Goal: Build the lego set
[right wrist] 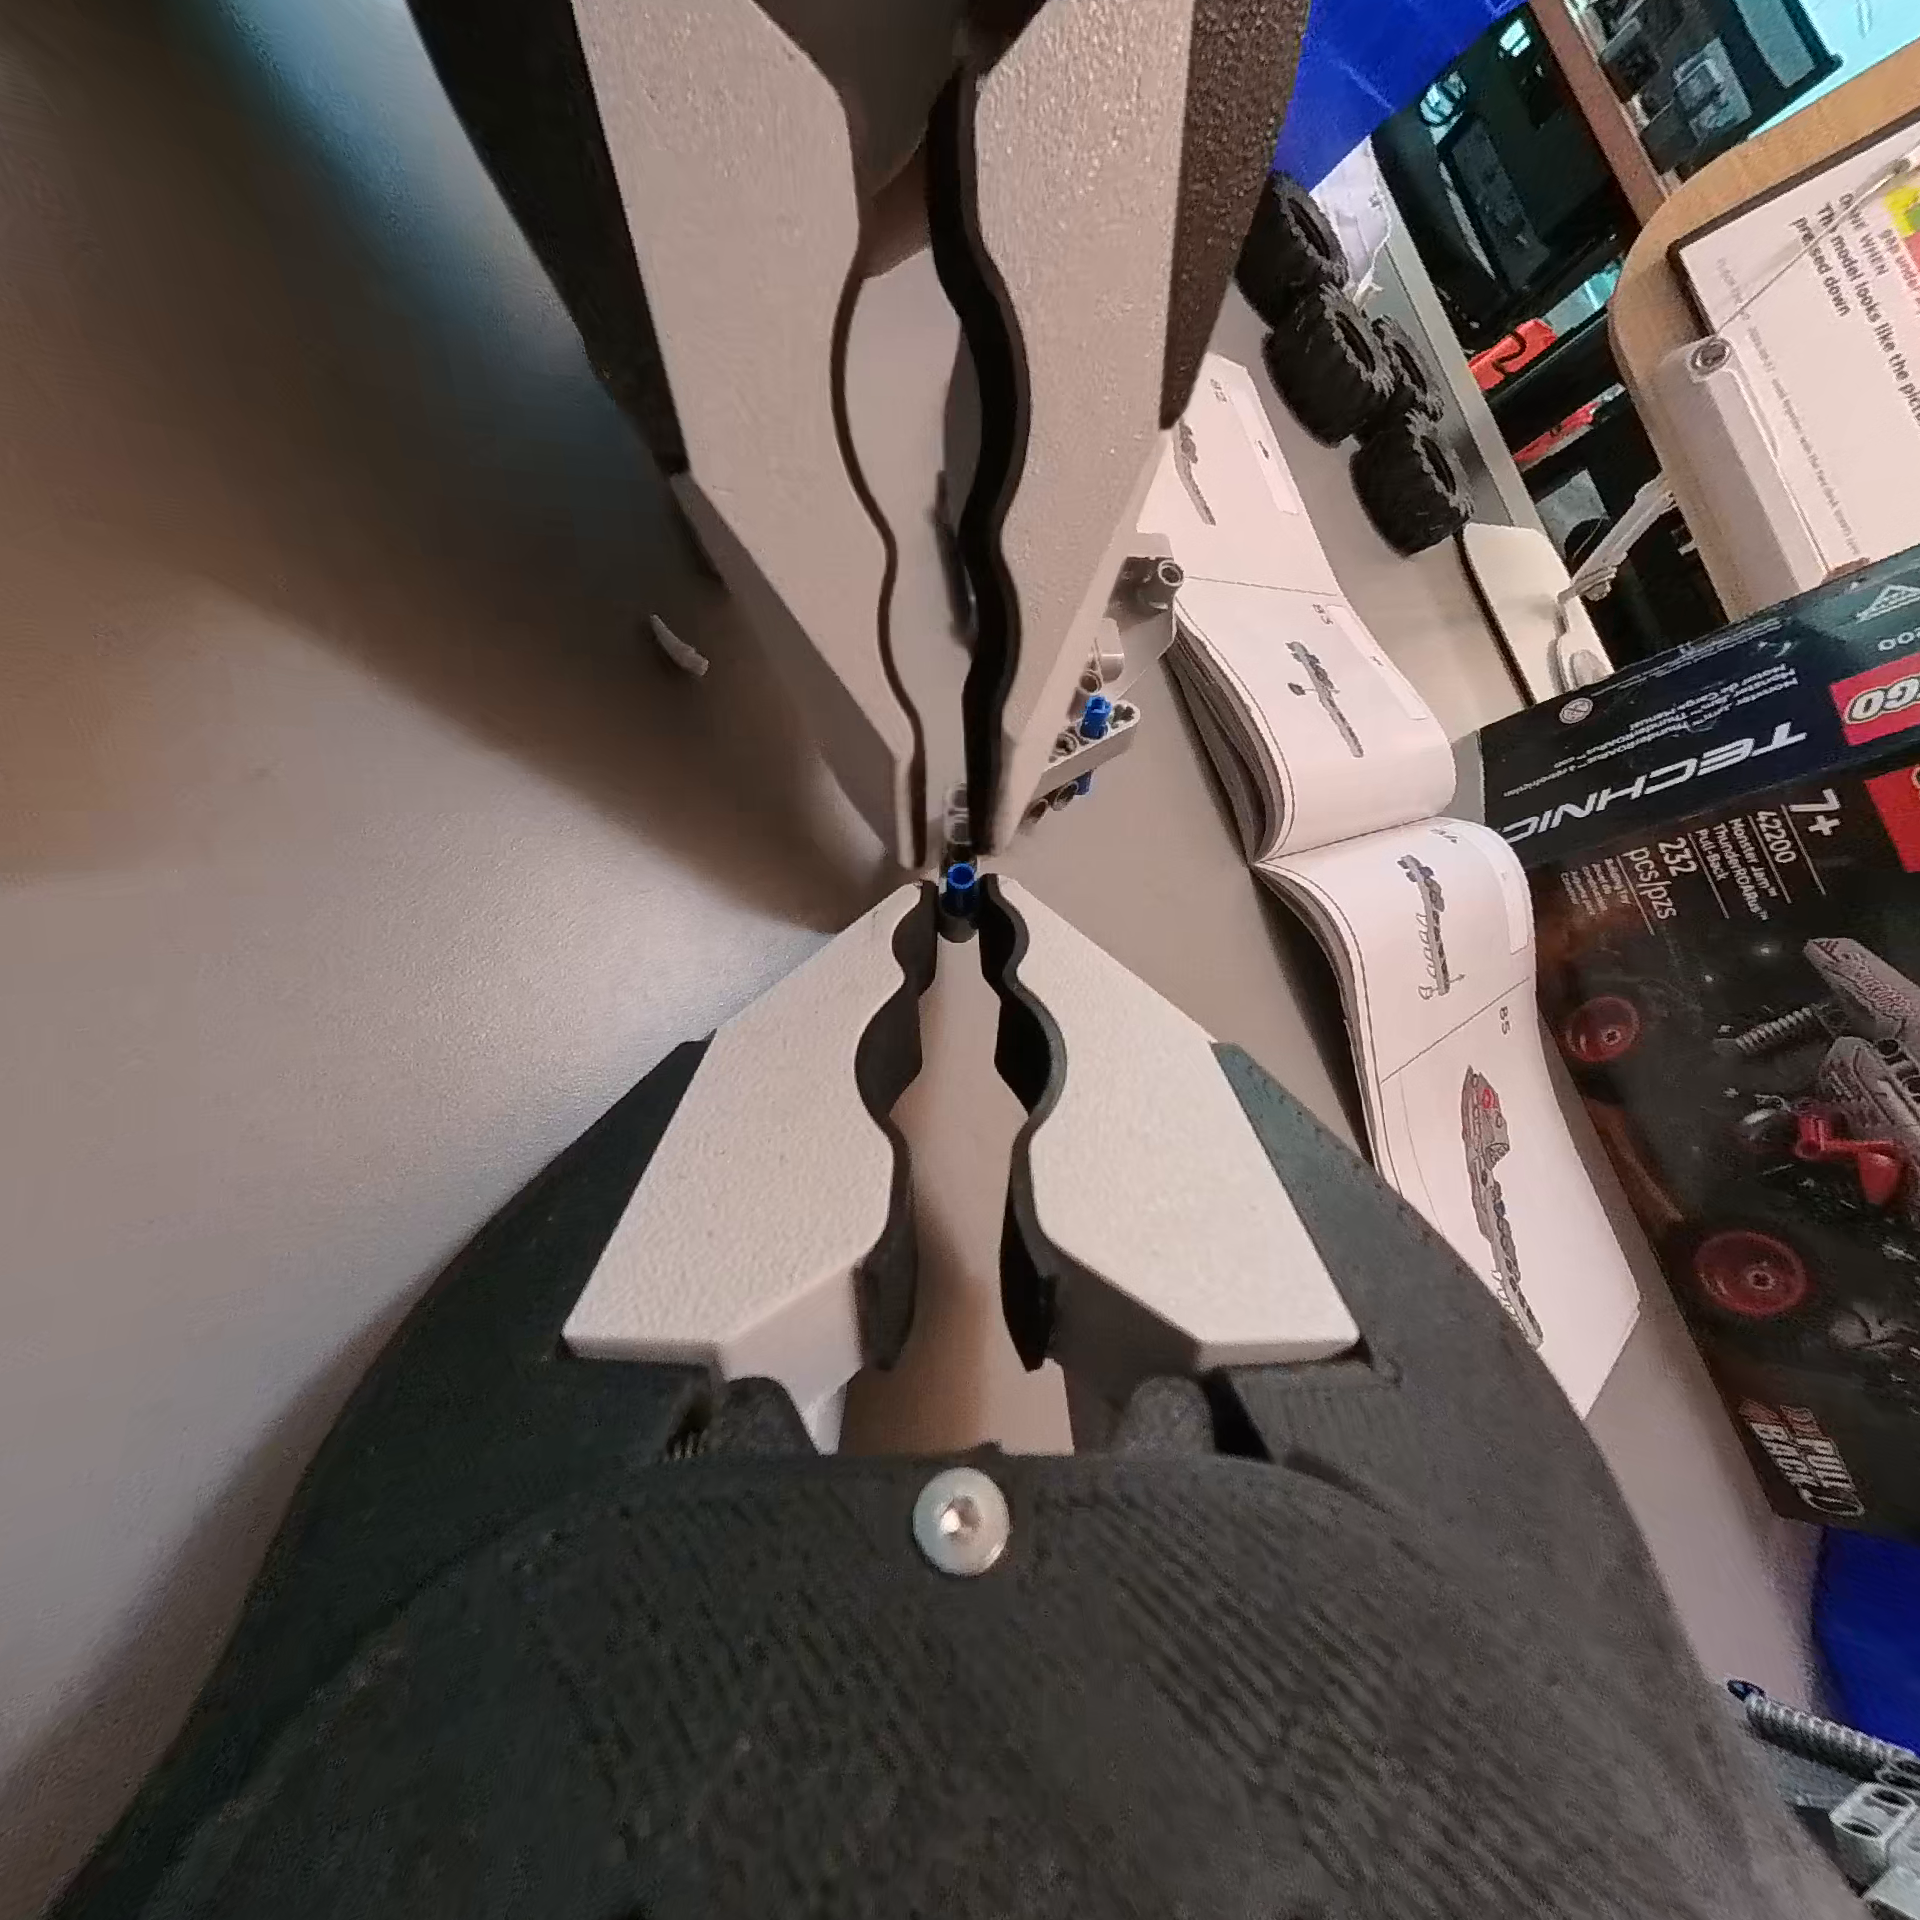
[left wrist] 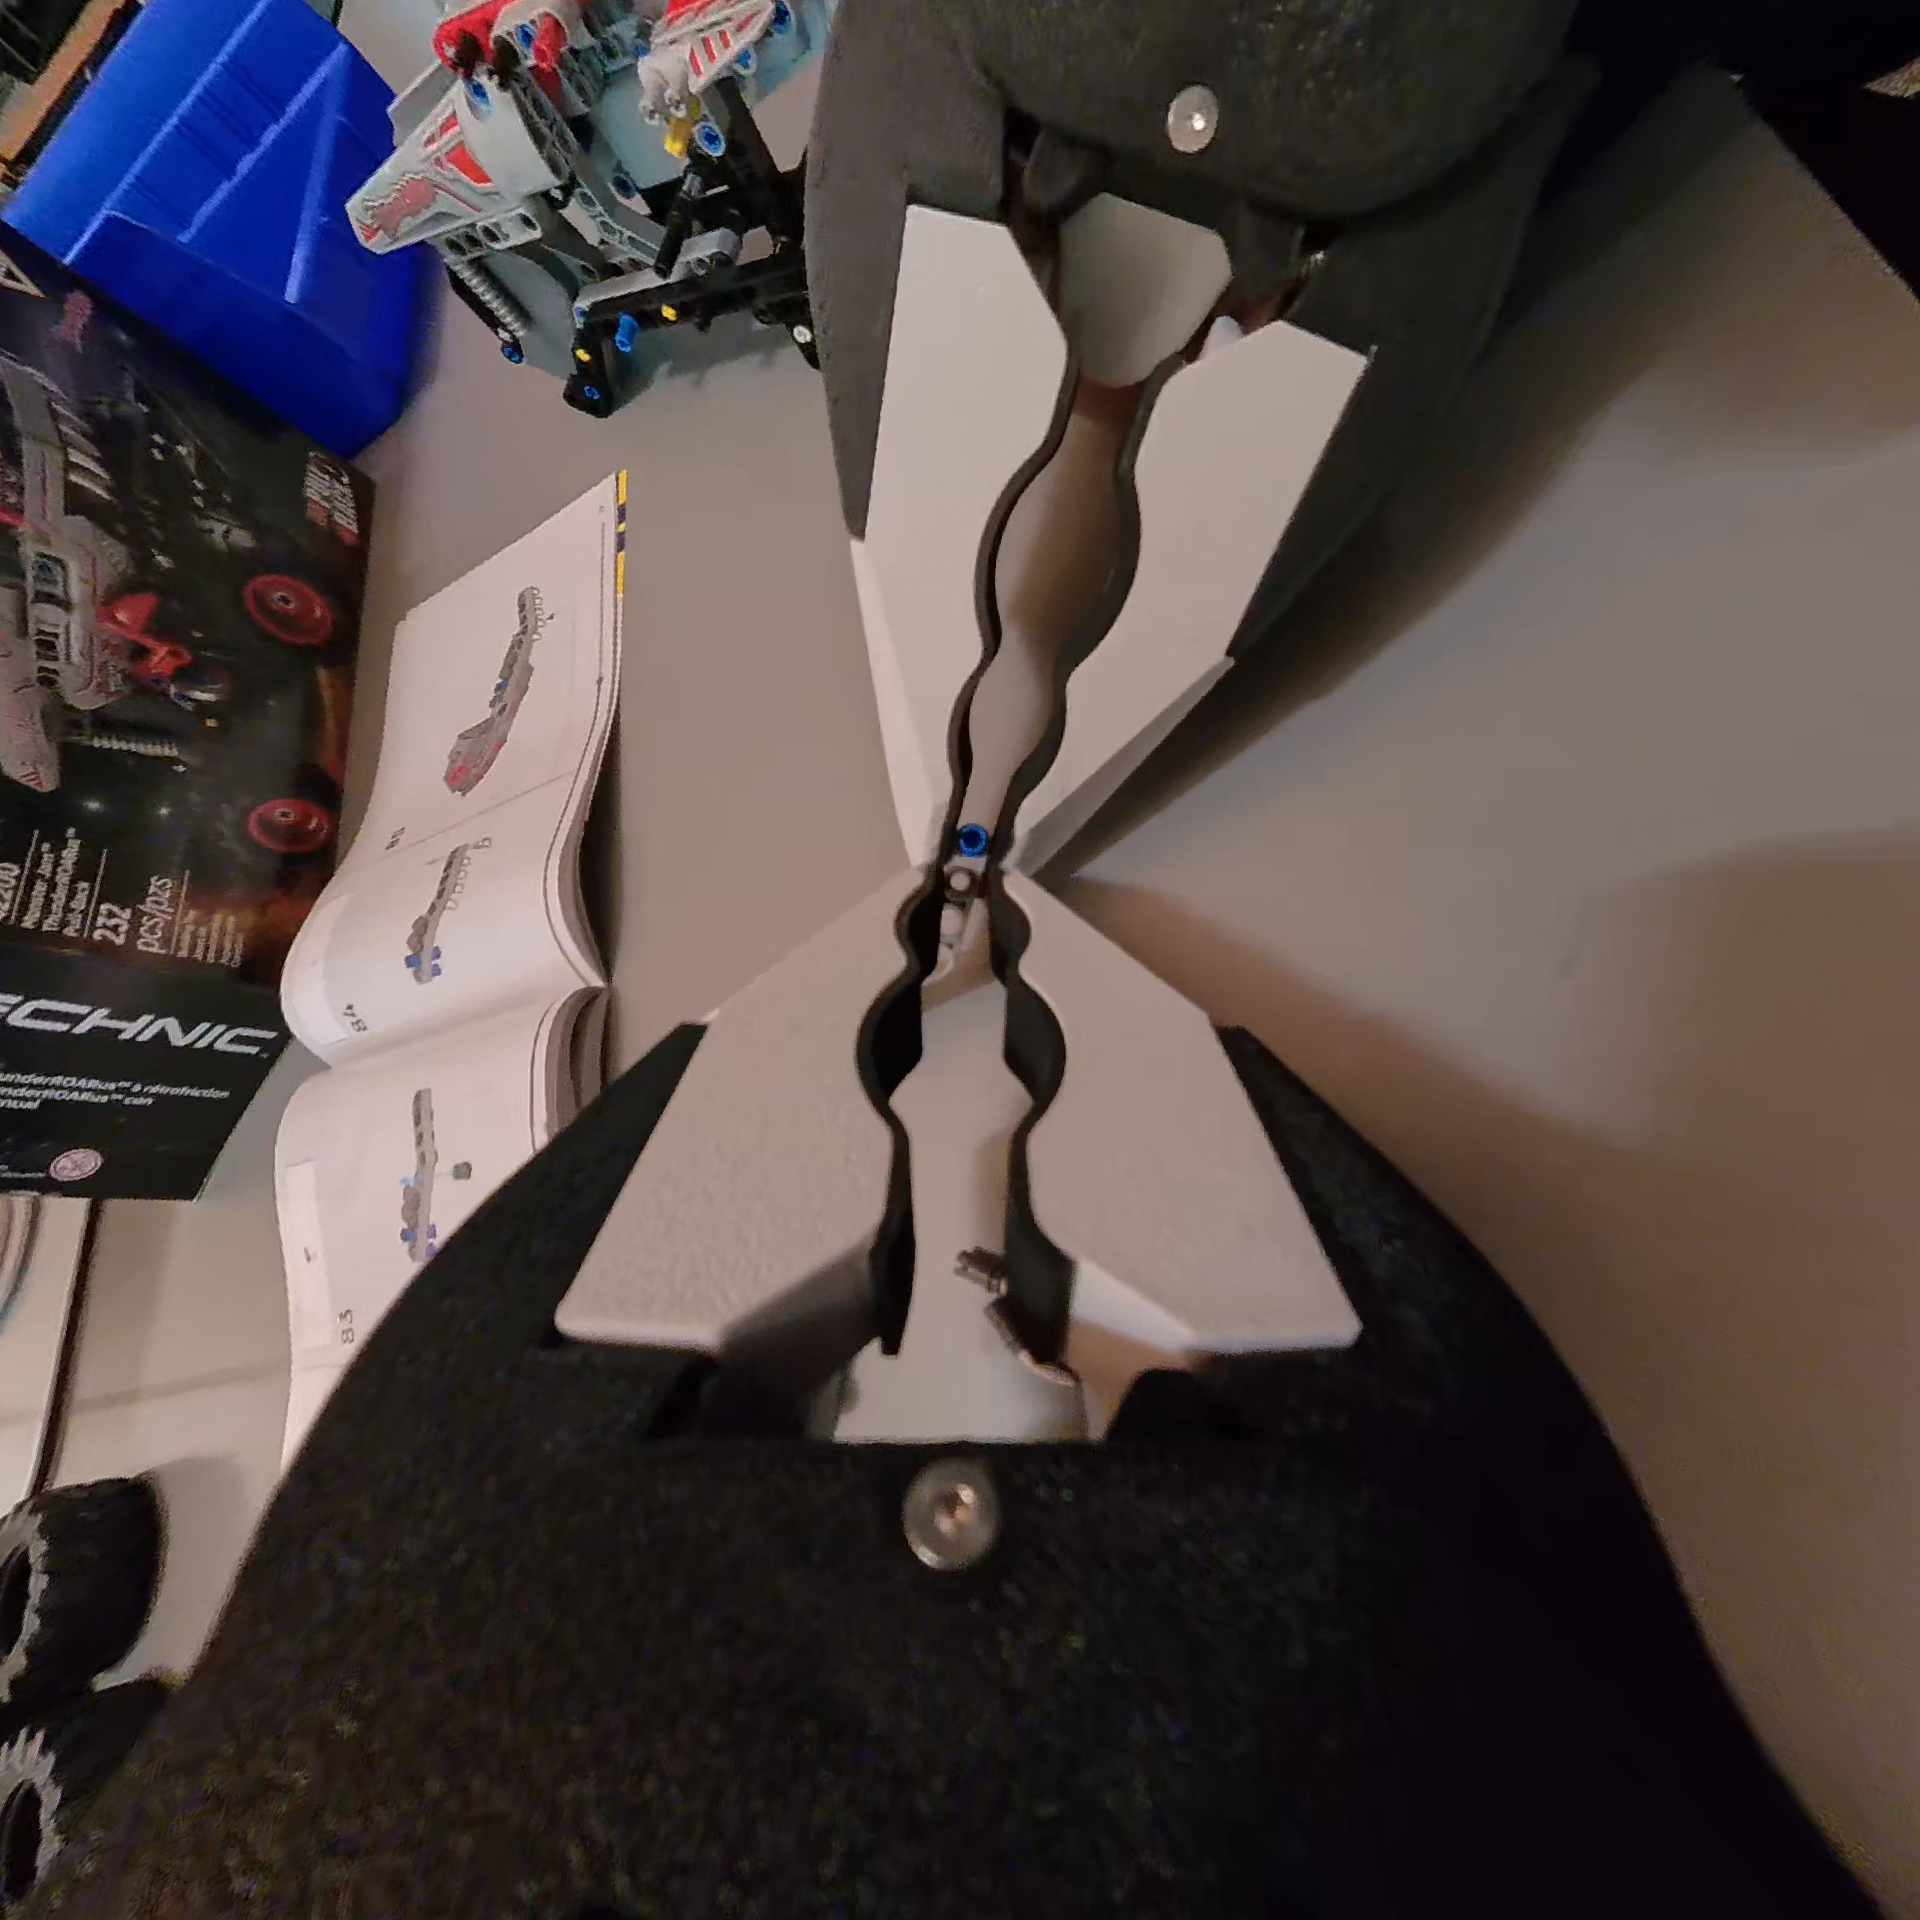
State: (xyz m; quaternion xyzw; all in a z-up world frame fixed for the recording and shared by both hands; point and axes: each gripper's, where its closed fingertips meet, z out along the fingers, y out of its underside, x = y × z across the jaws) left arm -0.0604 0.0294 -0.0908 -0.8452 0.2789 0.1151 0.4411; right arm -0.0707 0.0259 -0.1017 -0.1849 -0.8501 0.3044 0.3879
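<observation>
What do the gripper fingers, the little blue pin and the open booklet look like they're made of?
Right gripper fingers: probably rigid matte plastic, pale and faintly grainy, lined with wavy black pads, possibly rubber. Blue pin: glossy moulded plastic. Instruction booklet: printed paper, its pages curling and stacked at the spine.

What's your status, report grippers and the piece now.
Left gripper shut on grey beam. Right gripper shut on blue pin, tip to tip with the left. Nothing between them.
</observation>
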